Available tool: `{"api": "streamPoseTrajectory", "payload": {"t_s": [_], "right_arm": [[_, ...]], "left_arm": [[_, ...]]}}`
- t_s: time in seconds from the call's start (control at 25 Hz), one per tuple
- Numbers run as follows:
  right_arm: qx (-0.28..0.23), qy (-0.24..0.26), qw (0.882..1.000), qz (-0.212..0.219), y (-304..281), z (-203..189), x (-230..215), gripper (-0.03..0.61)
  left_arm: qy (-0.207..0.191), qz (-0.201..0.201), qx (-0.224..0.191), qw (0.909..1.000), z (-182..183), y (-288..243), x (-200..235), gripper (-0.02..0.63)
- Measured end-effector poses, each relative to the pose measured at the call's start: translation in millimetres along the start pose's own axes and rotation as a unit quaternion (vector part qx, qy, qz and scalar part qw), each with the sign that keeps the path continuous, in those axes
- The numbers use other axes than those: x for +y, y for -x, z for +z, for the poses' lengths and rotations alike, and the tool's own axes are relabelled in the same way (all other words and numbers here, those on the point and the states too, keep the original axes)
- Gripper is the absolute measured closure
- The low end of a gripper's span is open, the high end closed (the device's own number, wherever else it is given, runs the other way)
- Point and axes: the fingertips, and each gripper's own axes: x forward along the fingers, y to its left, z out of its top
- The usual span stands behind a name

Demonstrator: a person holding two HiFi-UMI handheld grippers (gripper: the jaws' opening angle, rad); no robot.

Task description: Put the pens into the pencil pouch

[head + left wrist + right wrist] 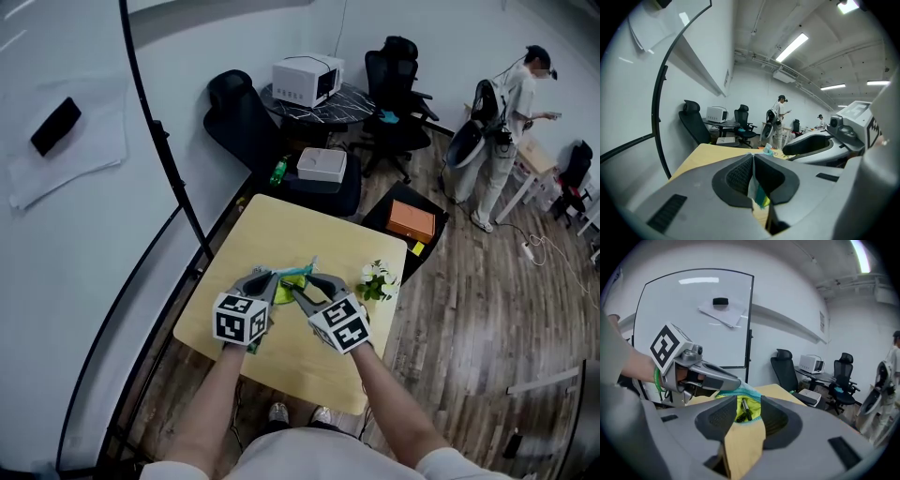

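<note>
Over the wooden table [281, 225] both grippers meet at a yellow-green pencil pouch [292, 281] with a teal zipper. My left gripper [272, 281] is shut on the pouch's rim; a fold of its fabric [757, 192] is pinched between the pads. My right gripper [302, 291] stands at the pouch's open mouth [740, 397] with its jaws a little apart. Two dark pens [744, 409] lie inside the pouch, just beyond the right fingertips. In the right gripper view the left gripper [735, 384] holds the far rim up.
A small bunch of white flowers [378, 278] sits near the table's right edge. An orange box [411, 221] lies on the floor beyond. Office chairs [234, 117] and a white appliance [307, 79] stand behind. A person [506, 131] stands far right. A whiteboard frame [173, 178] runs along the left.
</note>
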Motion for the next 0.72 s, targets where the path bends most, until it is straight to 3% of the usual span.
{"api": "streamPoseTrajectory", "payload": {"t_s": [0.32, 0.72], "right_arm": [[0.008, -0.002, 1.000, -0.001, 4, -6, 3, 0.425], [0.057, -0.005, 0.997, 0.054, -44, -34, 46, 0.426]], "left_arm": [[0.007, 0.054, -0.023, 0.9983, 12, 36, 29, 0.595], [0.035, 0.137, -0.019, 0.9897, -10, 100, 92, 0.595]]}}
